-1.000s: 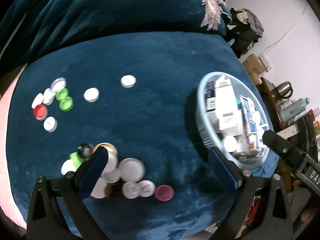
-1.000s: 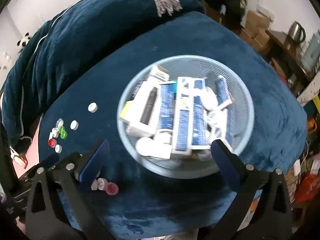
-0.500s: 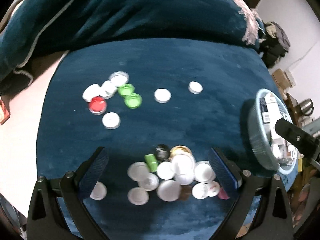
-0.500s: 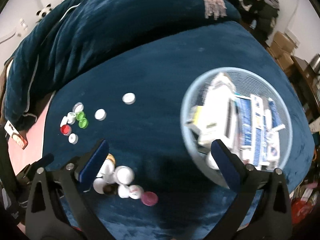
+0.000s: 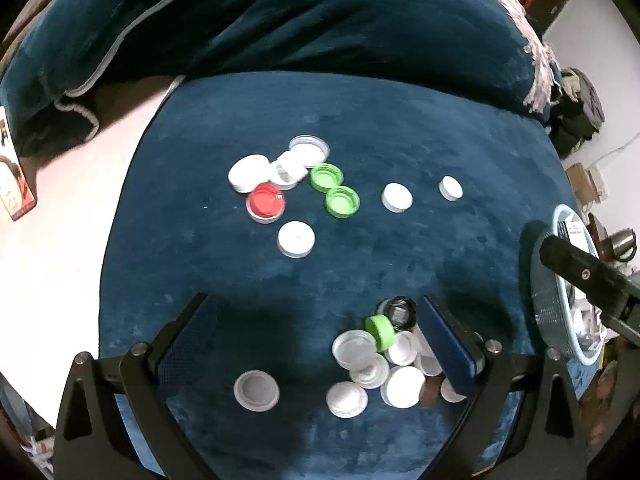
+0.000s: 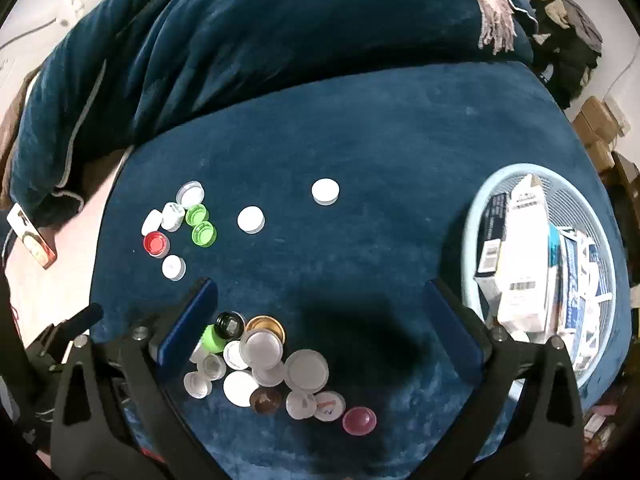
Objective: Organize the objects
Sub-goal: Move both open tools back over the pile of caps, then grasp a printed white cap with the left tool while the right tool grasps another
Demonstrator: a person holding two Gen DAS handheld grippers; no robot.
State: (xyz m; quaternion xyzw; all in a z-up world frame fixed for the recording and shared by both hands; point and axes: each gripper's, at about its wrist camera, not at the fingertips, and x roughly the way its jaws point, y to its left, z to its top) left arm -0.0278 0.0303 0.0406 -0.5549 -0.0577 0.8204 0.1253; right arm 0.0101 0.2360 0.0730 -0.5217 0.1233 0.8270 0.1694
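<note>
Bottle caps lie scattered on a dark blue velvet table (image 5: 400, 128). A far group holds white caps, a red cap (image 5: 266, 203) (image 6: 155, 243) and two green caps (image 5: 342, 201) (image 6: 203, 234). A near pile (image 5: 384, 364) (image 6: 264, 364) mixes white, green, black, gold and pink caps. One white cap (image 5: 256, 391) lies alone near the front. My left gripper (image 5: 314, 348) hangs open above the near pile, holding nothing. My right gripper (image 6: 320, 328) is open and empty over the table between the pile and a light blue basket (image 6: 470, 216) (image 5: 556, 220) full of boxes.
A blue blanket (image 6: 260, 28) with a pink fringe is heaped behind the table. Two lone white caps (image 6: 325, 191) (image 6: 251, 219) lie mid-table. A pale floor shows at the left. Cardboard boxes (image 6: 600, 128) and a kettle (image 5: 624, 240) stand to the right.
Both views have swung left: the basket slid toward the right edge and the caps moved toward the centre. Both grippers stayed open.
</note>
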